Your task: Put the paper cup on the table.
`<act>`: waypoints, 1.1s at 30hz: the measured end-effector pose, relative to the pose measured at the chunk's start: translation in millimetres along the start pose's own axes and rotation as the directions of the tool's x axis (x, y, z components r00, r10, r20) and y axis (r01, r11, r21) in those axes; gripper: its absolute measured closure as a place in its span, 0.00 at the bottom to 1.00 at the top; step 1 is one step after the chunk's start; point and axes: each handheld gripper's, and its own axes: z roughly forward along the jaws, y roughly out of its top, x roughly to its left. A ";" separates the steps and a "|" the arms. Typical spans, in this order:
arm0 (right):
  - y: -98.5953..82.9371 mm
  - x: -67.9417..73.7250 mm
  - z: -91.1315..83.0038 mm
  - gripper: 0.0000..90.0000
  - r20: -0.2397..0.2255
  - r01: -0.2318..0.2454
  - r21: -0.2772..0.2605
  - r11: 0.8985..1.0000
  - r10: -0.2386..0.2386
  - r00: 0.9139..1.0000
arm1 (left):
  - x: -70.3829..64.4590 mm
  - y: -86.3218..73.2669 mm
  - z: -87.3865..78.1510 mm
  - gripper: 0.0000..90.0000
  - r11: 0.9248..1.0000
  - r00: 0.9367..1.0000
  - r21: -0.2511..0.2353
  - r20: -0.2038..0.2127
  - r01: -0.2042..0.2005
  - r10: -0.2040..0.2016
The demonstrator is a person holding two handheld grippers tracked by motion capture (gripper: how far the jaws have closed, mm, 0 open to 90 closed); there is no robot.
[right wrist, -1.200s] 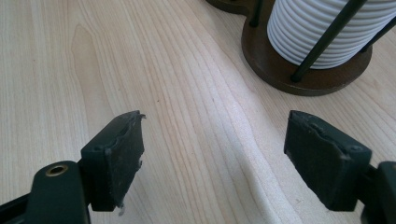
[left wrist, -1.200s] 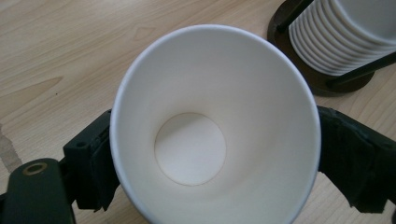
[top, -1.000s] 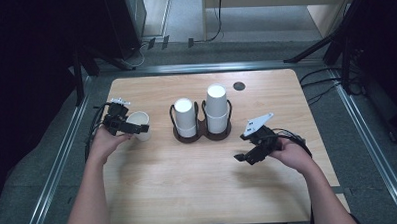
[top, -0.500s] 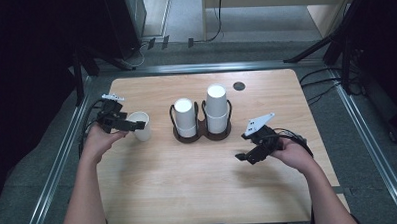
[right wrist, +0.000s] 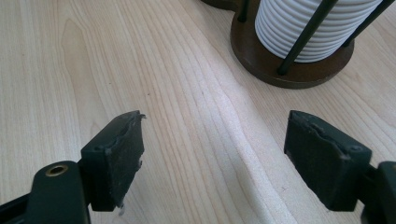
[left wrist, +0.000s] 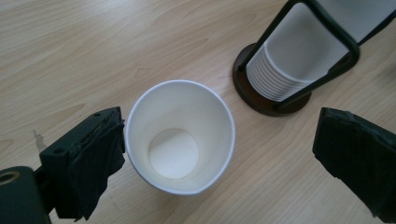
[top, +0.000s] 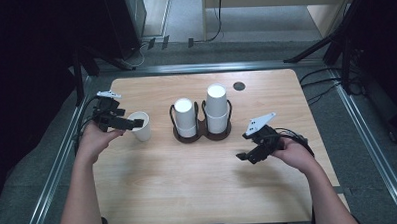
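Observation:
A single white paper cup stands upright and empty on the left of the wooden table. My left gripper is open at its left side. In the left gripper view the cup sits between the jaws of the left gripper, close against the left jaw and well apart from the right one. A dark wire holder at the table's middle carries two stacks of white cups, the right stack taller. My right gripper is open to the right of the holder, nothing between its jaws.
A small dark round spot lies near the table's far edge. In the right gripper view the holder's brown base and a cup stack lie just ahead. Metal rails run along the table's sides.
My left gripper has drawn back a little to the left from the single cup, which stays standing where it was. The right gripper has not moved.

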 end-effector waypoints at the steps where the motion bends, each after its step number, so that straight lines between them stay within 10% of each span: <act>1: 0.1 0.0 0.0 0.22 0.000 0.000 0.000 1.000 0.000 1.000 | -1.3 0.0 -1.6 0.05 1.000 1.000 -0.004 0.006 -0.003 0.003; 12: 0.0 0.0 -1.7 0.22 0.003 0.008 -0.005 1.000 -0.008 1.000 | -18.6 3.0 -4.2 0.07 1.000 0.998 -0.003 0.052 -0.031 0.031; 33: -0.6 0.6 -2.1 0.22 0.009 -0.014 -0.008 1.000 0.014 1.000 | -62.6 1.5 20.8 0.07 0.988 0.988 -0.023 0.015 -0.154 0.154</act>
